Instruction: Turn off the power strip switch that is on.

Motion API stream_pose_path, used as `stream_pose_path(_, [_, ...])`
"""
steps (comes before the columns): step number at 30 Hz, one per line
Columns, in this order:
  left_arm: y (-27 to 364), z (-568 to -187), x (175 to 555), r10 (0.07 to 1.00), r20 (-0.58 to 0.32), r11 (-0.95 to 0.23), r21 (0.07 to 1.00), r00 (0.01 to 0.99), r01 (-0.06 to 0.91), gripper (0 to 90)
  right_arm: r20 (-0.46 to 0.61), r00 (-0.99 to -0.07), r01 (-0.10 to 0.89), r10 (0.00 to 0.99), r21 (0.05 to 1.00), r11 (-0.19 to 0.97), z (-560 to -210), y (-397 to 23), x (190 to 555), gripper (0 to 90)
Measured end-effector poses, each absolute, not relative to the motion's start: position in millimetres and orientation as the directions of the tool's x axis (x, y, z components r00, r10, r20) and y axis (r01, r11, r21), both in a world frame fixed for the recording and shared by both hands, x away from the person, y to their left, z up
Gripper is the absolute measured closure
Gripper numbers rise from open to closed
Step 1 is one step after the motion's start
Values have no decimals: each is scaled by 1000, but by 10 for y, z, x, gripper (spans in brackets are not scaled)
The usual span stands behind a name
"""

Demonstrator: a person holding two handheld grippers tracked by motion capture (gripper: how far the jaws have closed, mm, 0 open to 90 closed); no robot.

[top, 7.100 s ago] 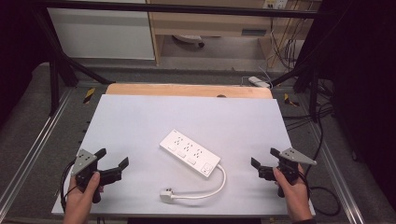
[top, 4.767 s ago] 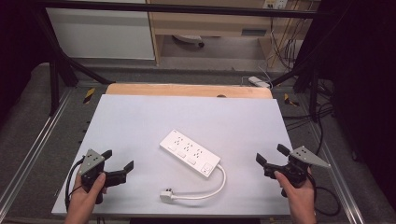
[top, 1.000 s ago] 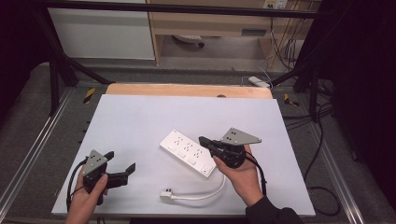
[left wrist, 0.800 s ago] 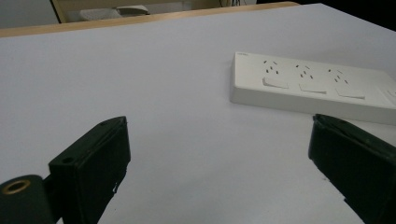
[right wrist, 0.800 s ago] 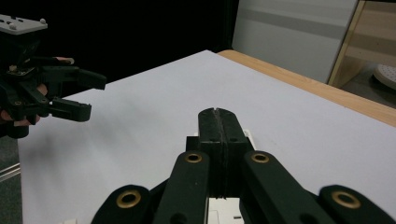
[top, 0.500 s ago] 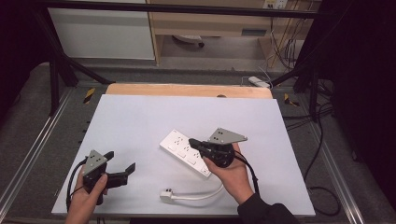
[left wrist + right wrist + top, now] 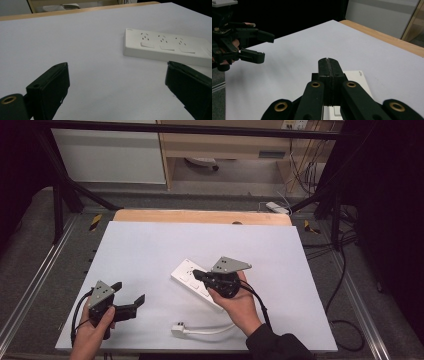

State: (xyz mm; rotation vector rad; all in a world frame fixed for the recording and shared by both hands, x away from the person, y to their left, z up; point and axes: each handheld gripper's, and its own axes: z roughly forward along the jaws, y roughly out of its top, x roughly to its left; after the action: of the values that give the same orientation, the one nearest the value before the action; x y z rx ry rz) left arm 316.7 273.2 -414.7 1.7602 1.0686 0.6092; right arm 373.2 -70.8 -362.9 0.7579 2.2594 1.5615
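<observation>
A white power strip [image 7: 186,274] lies near the middle of the white table [image 7: 150,245], its cable [image 7: 212,331] curling forward to a white plug [image 7: 178,329]. My right gripper [image 7: 196,274] hovers over the strip's middle with its jaws pressed together and nothing between them; the hand hides the strip's right half. In the right gripper view the shut tips [image 7: 328,61] sit above the strip [image 7: 359,83]. My left gripper [image 7: 131,291] stands open near the front left, apart from the strip. In the left gripper view its wide-spread jaws [image 7: 116,67] frame the strip [image 7: 170,47], which lies ahead and to the right.
A wooden strip [image 7: 200,216] borders the table's far edge. Metal frame rails [image 7: 35,280] run along both sides. Cables [image 7: 345,285] and a white adapter [image 7: 277,207] lie on the floor to the right. The left gripper [image 7: 249,45] appears far off in the right gripper view.
My right gripper came in from the table's right edge and has kept sliding left over the power strip, jaws now shut. The left gripper has barely moved.
</observation>
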Motion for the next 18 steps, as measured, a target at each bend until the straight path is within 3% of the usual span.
stream_pose_path(18, [2717,-4162,3178,866,-54,-176,898,497,404,56,67,-838,280,541,905,321,-3795,-440,3829,900])
